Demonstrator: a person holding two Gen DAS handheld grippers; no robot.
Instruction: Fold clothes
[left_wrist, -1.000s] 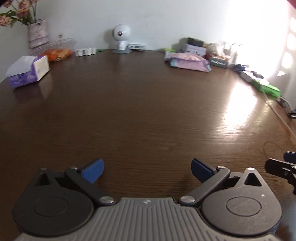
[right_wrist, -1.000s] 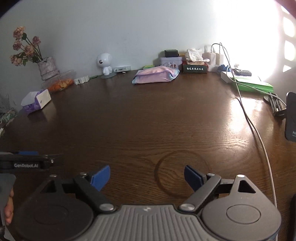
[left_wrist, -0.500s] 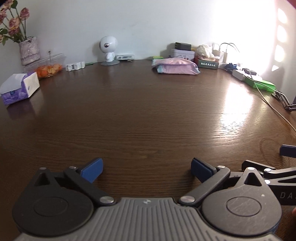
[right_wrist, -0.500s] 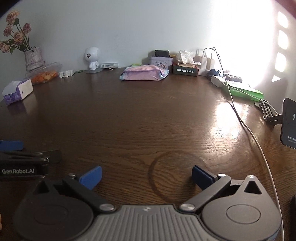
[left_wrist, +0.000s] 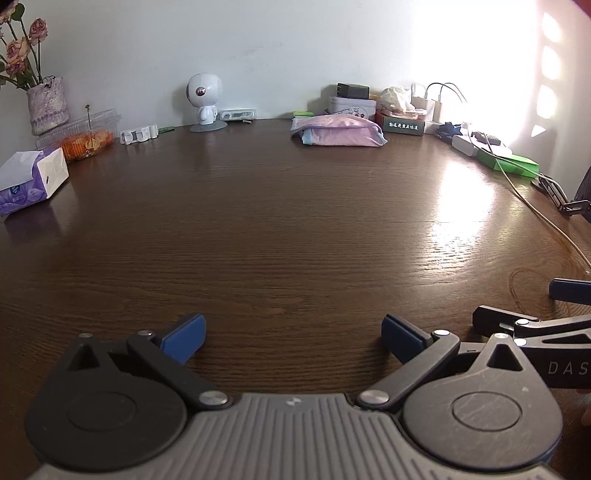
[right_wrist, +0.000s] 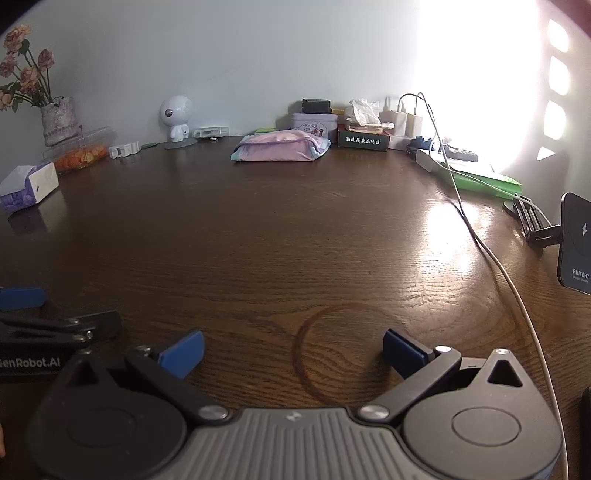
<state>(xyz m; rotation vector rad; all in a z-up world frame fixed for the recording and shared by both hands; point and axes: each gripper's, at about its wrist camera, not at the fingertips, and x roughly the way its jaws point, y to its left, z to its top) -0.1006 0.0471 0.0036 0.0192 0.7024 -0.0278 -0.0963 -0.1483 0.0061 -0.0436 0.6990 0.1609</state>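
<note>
**Both grippers empty, one folded bundle sitting at the far edge**

I am holding the left gripper (left_wrist: 291, 338) low over the dark wooden surface (left_wrist: 280, 229) with its blue pads standing wide apart and nothing between them. I am holding the right gripper (right_wrist: 291, 350) just beside it, above a faint ring mark (right_wrist: 343, 354) in the wood; its jaws have just been opening to their full spread, and nothing is lying between them either.

As for progress, I am seeing one pink garment (left_wrist: 338, 130), trimmed in light blue, already lying as a neat folded bundle near the wall, well apart from both grippers. No loose clothing is showing anywhere in front of me, so I am judging the fold as done; whether more garments are waiting outside these views, I cannot tell.

Counting what I am looking at: two grippers, one folded garment, one tissue box (left_wrist: 31, 181) at the left, one white robot figurine (left_wrist: 204, 101), one vase of dried roses (left_wrist: 47, 105), one clear food container (left_wrist: 83, 134), one green packet (right_wrist: 484, 181), and one charging stand (right_wrist: 576, 243) at the right.
</note>
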